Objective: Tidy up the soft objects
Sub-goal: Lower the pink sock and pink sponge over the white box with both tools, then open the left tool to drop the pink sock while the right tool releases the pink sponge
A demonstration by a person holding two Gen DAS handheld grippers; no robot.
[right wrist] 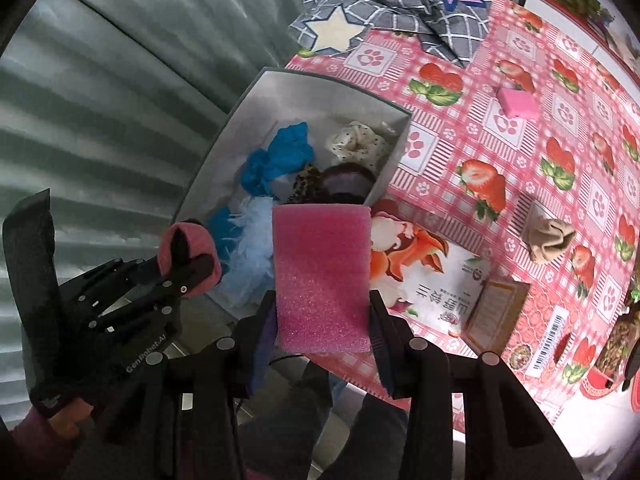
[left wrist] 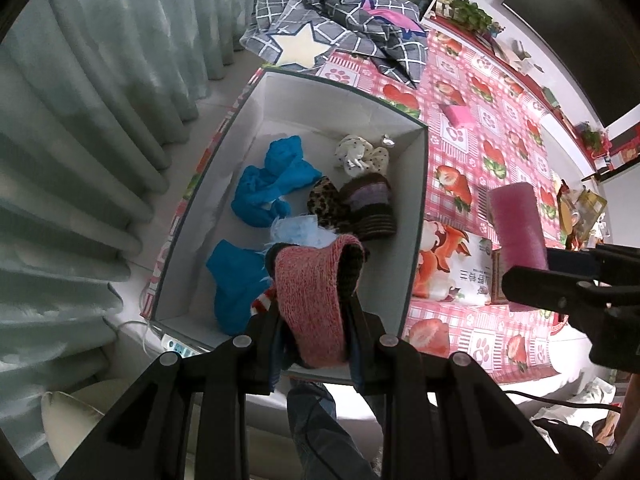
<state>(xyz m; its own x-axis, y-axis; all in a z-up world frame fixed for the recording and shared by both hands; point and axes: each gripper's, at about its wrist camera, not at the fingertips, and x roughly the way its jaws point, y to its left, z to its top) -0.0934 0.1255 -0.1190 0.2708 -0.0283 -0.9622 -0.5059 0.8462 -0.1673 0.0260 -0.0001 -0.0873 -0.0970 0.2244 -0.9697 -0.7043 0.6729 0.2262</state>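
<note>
Pale curtains [left wrist: 100, 128] hang behind my left side, and a strawberry-and-paw-print cloth covers the tabletop [left wrist: 496, 128] ahead of both sets of fingers.

My left gripper [left wrist: 314, 320] has its fingers closed on a pink knitted piece [left wrist: 316, 300] with a dark lining, held upright over the near end of the white-lined box [left wrist: 416, 200]. Beyond those fingertips, inside the box, lie blue cloths [left wrist: 272, 188], a pale blue feathery thing [left wrist: 292, 230], a leopard-print item [left wrist: 324, 200], a brown and lilac striped knit [left wrist: 372, 204] and a cream dotted scrunchie [left wrist: 360, 156] toward the far wall.

My right gripper [right wrist: 322, 320] has its fingers pressed against both edges of a pink foam sponge [right wrist: 322, 272], held up flat (the sponge hides the box corner just past the fingertips). To the left of these fingers I see the left gripper with its knitted load beside the box [right wrist: 384, 176]. To the right of the fingertips, on the tabletop, lies a printed packet with an orange fox [right wrist: 424, 272], touching a small brown carton [right wrist: 496, 312]. Farther out lie a beige sock [right wrist: 550, 238] and a small pink block [right wrist: 518, 104], well apart. At the far end of the tabletop sits a grey checked fabric with a cream star [right wrist: 384, 16].
</note>
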